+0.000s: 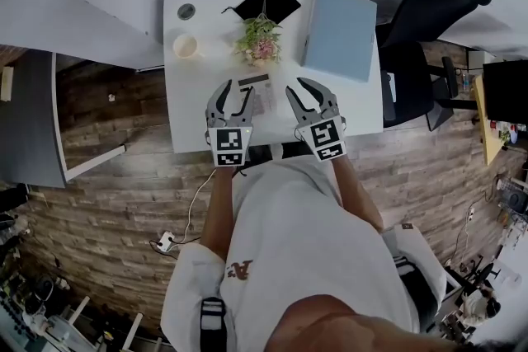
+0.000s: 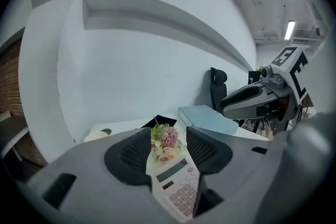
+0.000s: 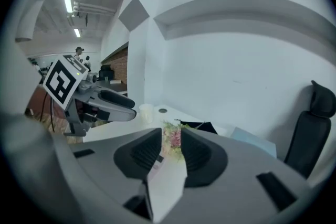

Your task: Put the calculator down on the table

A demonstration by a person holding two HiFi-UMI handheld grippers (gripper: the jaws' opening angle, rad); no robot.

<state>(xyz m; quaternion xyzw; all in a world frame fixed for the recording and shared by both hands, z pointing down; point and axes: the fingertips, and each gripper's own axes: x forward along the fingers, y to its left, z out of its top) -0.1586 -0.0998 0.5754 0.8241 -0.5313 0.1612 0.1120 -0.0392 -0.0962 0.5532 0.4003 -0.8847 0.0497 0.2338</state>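
calculator [image 2: 176,186] over the table [image 1: 198,107], in the pinch of left gripper [image 2: 169,136] and right gripper [image 3: 170,134]

Bright even indoor light, ceiling tube lamps [image 2: 290,30] glaring, soft faint shadows, strong fisheye bending, dark rounded corners, blurred foreground.

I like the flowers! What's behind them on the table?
Behind the flowers lies a flat black square, at the far edge of the table. Leaves and a stem cover its near corner, so that bit cannot be seen.
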